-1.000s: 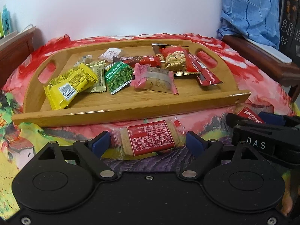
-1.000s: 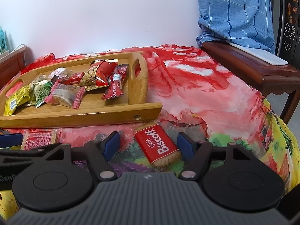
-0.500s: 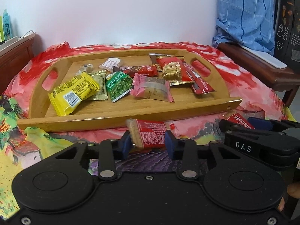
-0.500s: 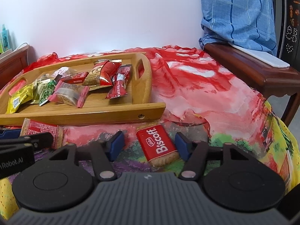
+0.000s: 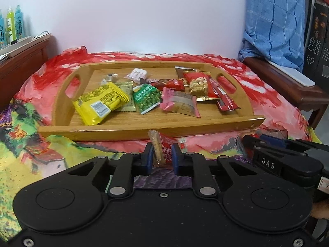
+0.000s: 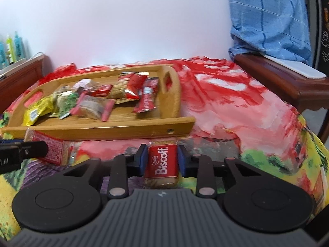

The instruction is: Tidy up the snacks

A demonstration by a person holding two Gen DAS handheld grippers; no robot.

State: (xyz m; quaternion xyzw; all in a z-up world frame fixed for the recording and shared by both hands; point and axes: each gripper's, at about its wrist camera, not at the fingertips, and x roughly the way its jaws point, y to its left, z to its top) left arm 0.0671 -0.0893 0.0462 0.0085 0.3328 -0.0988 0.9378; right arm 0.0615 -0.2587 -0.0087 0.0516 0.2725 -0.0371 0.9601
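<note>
My left gripper [image 5: 162, 156] is shut on a red biscuit packet [image 5: 164, 150], held tilted on edge just above the cloth in front of the wooden tray [image 5: 144, 131]. My right gripper [image 6: 162, 161] is shut on a red Biscoff packet [image 6: 162, 164] in front of the tray's right corner [image 6: 170, 125]. The tray holds several snacks: a yellow packet [image 5: 98, 105], a green pea packet [image 5: 147, 97], a pink packet [image 5: 180, 103] and red packets [image 5: 224, 100]. The left gripper's packet also shows in the right wrist view [image 6: 49, 150].
A colourful red and yellow cloth [image 6: 236, 107] covers the table. A dark wooden bench [image 6: 277, 78] with blue fabric [image 6: 267, 16] stands at the right. A wooden cabinet [image 5: 20, 61] with bottles stands at the left. A white wall is behind.
Both grippers closed on their packets, the left first, then the right. Both packets have been lifted off the cloth, and the left one has turned on edge.
</note>
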